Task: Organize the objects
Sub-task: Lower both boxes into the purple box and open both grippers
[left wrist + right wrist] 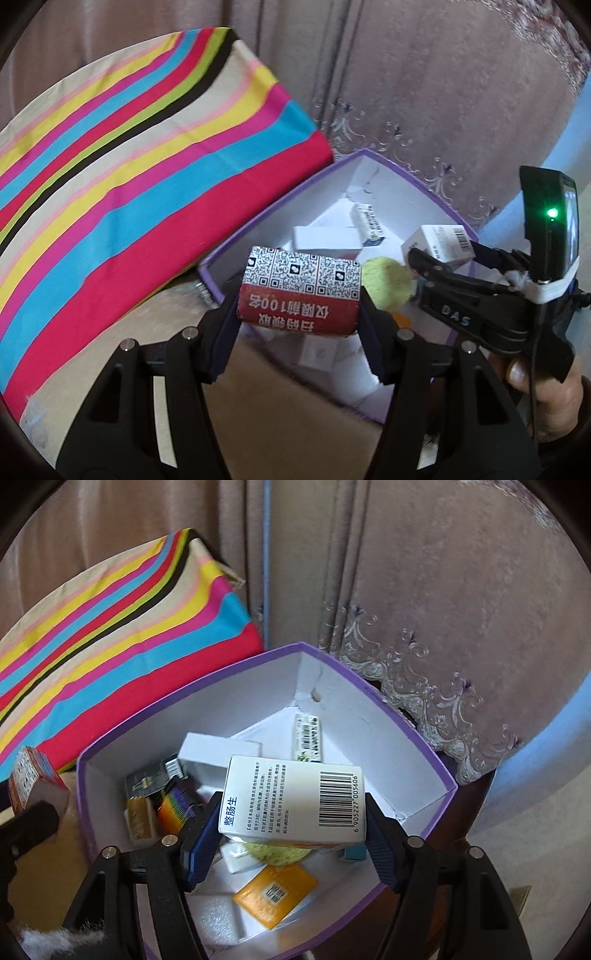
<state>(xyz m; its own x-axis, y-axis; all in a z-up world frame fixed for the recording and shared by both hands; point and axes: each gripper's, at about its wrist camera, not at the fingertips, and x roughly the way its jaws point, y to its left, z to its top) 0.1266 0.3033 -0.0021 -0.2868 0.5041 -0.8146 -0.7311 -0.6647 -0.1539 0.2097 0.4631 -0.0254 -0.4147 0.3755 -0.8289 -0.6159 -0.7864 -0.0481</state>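
Claws are both gripping as we are holding a red box (298,293) in our left claw (298,306) at the near rim of the purple bin (373,692) and a white box (293,799) in our right claw (291,819) above the bin's clutter.

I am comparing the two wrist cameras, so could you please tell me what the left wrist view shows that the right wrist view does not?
Only the left wrist view shows the person's hand on the right gripper and its green light.

Only the right wrist view shows the orange packet and rainbow-striped item deep in the box.

Both show the purple box, striped cloth, red QR-code box in the left gripper, and the white barcode box.
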